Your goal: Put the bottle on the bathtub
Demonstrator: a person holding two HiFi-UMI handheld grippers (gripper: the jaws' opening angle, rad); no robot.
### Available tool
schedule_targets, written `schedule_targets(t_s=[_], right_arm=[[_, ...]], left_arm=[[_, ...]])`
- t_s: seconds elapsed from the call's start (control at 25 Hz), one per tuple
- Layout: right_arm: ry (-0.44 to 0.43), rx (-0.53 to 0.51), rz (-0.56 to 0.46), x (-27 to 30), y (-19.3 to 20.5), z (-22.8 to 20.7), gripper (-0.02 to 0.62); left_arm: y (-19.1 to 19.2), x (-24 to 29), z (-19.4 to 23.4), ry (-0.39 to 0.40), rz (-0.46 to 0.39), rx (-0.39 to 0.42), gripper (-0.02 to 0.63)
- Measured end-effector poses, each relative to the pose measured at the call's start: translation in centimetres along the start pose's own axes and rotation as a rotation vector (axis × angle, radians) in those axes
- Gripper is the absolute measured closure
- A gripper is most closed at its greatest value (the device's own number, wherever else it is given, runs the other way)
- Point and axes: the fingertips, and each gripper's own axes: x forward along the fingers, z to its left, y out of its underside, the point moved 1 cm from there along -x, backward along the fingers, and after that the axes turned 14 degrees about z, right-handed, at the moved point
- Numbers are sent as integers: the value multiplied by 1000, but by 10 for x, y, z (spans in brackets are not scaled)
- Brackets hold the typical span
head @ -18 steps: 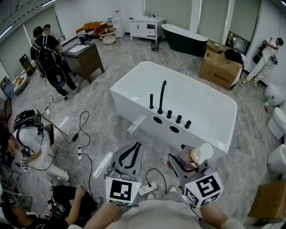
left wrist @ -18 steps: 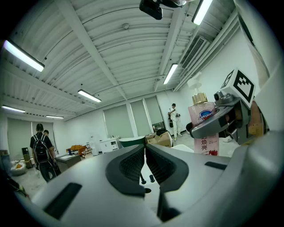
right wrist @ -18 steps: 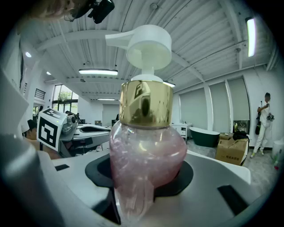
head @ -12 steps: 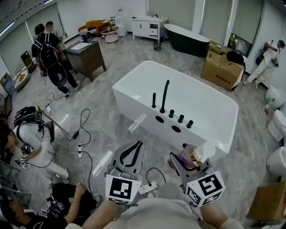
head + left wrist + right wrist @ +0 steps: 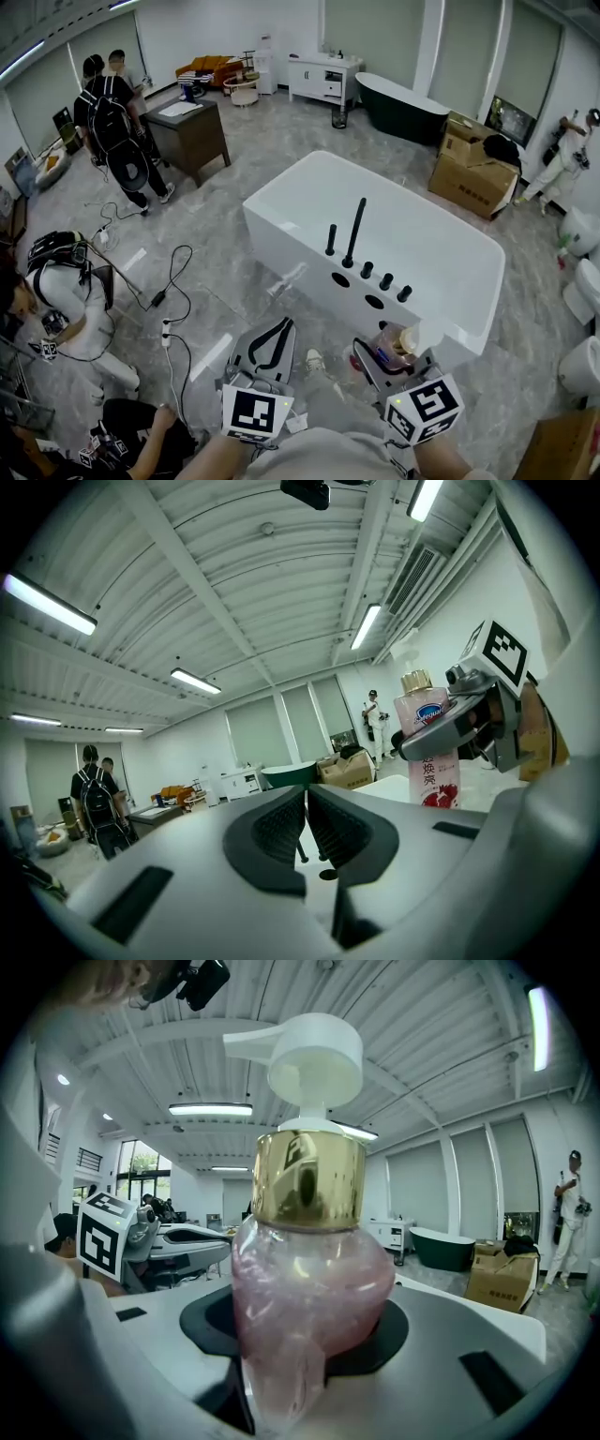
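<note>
A pink pump bottle [image 5: 309, 1269] with a gold collar and white pump head stands upright between the jaws of my right gripper [image 5: 389, 354], which is shut on it. In the head view the bottle [image 5: 397, 343] hangs just short of the near right corner of the white bathtub [image 5: 281, 199]. The left gripper view shows the same bottle [image 5: 427, 752] at the right. My left gripper [image 5: 272, 339] is shut with nothing in it, left of the right one, over the floor. A black faucet [image 5: 355, 230] and several black knobs [image 5: 384, 279] line the tub's near rim.
Cables and a power strip [image 5: 167, 328] lie on the floor at left. People [image 5: 112, 131] stand at the far left, others crouch near left [image 5: 66, 291]. A dark desk [image 5: 192, 131], cardboard boxes [image 5: 473, 178], a dark tub [image 5: 403, 103] and toilets [image 5: 581, 281] ring the room.
Both grippers and my viewpoint have moved forward toward the tub. The bottle now sits closer to the tub's near right corner, still gripped.
</note>
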Motion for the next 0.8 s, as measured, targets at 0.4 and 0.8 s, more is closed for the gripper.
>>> schedule_targets(t_s=[0.4, 0.8], right_arm=[[-56, 1, 7, 124, -21, -58, 370], [-134, -21, 88, 283, -85, -121, 370]], left_arm=[[44, 106, 68, -44, 87, -19, 578], [54, 224, 196, -105, 186, -102, 578]])
